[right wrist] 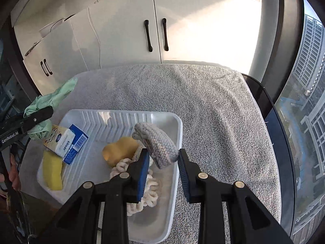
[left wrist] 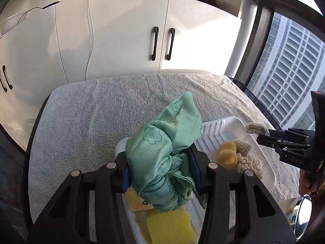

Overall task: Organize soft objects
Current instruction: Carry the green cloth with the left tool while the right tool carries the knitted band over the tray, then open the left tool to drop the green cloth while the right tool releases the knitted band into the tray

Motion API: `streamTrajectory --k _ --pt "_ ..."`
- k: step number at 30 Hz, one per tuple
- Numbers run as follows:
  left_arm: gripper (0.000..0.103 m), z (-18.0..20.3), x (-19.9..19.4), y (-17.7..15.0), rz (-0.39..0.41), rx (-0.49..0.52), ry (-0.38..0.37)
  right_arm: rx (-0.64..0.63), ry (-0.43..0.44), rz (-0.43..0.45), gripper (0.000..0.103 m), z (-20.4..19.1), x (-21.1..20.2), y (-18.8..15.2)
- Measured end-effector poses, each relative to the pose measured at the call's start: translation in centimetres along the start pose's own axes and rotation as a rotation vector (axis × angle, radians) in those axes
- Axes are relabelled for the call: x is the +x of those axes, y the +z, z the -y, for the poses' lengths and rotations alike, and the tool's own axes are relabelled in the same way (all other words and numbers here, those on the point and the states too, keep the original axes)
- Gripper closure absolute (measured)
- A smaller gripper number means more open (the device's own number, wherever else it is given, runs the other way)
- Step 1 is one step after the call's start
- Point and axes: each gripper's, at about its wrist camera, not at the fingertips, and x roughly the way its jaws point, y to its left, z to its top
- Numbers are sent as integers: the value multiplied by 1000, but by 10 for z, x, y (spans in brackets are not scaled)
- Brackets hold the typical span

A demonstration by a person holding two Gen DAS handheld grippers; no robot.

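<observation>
On the left claw [right wrist: 38,116] pinching green cloth [left wrist: 162,152], "GenRobot.AI"; right claw [right wrist: 162,158] pinches a knit roll [right wrist: 158,144]

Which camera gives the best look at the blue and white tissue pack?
The right wrist view. There the tissue pack lies in full sight at the left end of the white tray, label and barcode readable. In the left wrist view the green cloth held in the left hand-held gripper hides nearly all of it.

The left gripper [left wrist: 160,174] points steeply downward, its jaws clamped on a bunched green cloth [left wrist: 162,148]. The right gripper [right wrist: 162,160], at its three o'clock, also tilts downward, jaws pinching a grey knitted piece [right wrist: 157,142].
</observation>
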Motion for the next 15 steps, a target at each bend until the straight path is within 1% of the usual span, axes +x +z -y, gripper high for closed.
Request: streamTrajectory --k 4,7,11,13,15 --pt "60 21 16 0 -59 43 -81 -34 6 -33 72 -13 18 9" --pt "60 29 25 0 -87 72 -117 -54 2 -44 72 -21 29 12" --pt "60 34 44 -2 -187 129 -164 -45 2 -65 72 -21 45 14" --pt "60 36 52 -2 -237 139 -222 -34 10 -83 72 -21 53 16" --pt "60 38 58 -2 -274 151 -248 -36 -1 -86 72 -20 57 17"
